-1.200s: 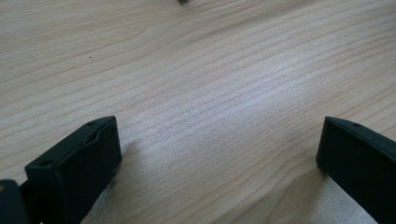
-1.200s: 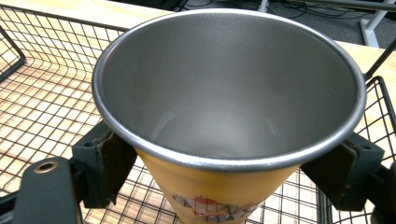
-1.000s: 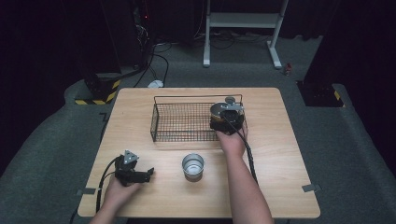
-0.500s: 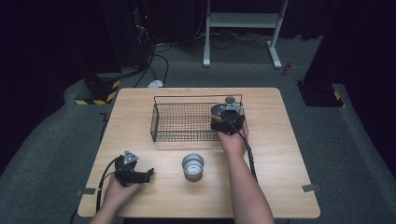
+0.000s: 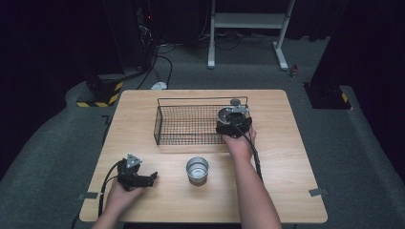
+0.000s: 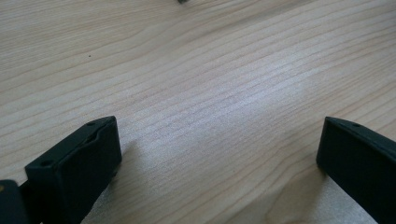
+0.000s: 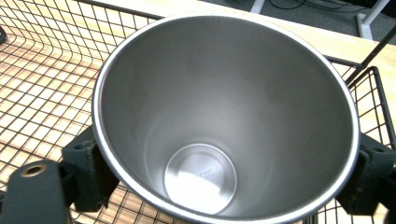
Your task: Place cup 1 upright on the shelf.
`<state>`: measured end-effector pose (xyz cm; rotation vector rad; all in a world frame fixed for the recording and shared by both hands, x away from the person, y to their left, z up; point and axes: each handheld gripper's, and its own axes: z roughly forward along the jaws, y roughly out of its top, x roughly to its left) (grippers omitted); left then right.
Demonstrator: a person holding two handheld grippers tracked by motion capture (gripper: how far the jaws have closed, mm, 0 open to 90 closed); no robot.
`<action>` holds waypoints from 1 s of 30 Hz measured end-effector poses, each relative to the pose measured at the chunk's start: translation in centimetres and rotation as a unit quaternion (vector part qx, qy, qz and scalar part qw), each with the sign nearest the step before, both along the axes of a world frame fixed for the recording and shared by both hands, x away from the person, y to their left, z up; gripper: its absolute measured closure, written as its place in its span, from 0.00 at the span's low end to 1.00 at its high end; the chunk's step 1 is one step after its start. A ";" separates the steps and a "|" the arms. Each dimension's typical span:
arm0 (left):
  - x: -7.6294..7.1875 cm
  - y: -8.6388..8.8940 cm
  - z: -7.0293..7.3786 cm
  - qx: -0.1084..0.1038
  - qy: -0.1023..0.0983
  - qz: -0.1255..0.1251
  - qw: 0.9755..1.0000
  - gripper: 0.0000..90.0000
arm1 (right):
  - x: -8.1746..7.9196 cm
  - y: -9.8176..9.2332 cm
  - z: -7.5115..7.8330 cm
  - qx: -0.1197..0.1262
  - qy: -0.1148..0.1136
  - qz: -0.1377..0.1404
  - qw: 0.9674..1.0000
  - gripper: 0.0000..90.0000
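Wire basket (image 5: 191, 125) behind cup (image 5: 197, 169); tumbler (image 7: 224, 116) over basket's right end.

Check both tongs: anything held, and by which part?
Right tongs hold a steel cup by its outer wall, one jaw on each side just below the rim, over the wire basket. Left tongs are open on bare table, holding nothing.

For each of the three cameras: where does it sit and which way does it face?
High view: above the person's side, facing forward and down on the table; both forearms enter from below.
Left gripper view: on the left gripper, looking down at bare wood between its spread jaws.
Right gripper view: on the right gripper, looking into a steel cup over the wire basket.
Shared: high and right views show the basket.
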<state>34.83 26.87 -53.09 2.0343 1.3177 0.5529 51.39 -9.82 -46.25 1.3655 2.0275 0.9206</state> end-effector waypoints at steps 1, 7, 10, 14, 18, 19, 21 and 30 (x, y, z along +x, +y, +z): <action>0.0 0.0 0.0 0.000 0.000 0.000 1.000 0.00 | 0.0 0.0 0.0 0.000 0.003 0.001 1.000 0.11; 0.0 0.0 0.0 0.000 0.000 -0.001 1.000 0.00 | -0.3 -0.1 0.2 -0.006 0.002 -0.004 1.000 0.10; 0.0 0.0 0.0 0.000 0.000 -0.001 1.000 0.00 | -0.6 -0.2 0.3 -0.003 0.004 -0.006 1.000 0.10; 0.0 0.0 0.0 0.000 0.000 -0.001 1.000 0.00 | -1.1 -0.6 0.5 0.000 -0.005 -0.005 1.000 0.10; 0.0 0.0 0.0 0.000 0.000 -0.001 1.000 0.00 | -1.8 -1.0 0.7 0.004 -0.009 -0.002 1.000 0.10; 0.0 0.0 0.0 0.000 0.000 -0.001 1.000 0.00 | -1.9 -1.1 0.7 0.005 -0.006 -0.003 1.000 0.10; 0.0 0.0 0.0 0.000 0.000 -0.001 1.000 0.00 | -2.3 -1.3 0.8 0.009 -0.011 0.000 1.000 0.10; 0.0 0.0 0.0 0.000 0.000 -0.001 1.000 0.00 | -4.2 -2.1 1.5 0.024 -0.028 0.006 0.999 0.10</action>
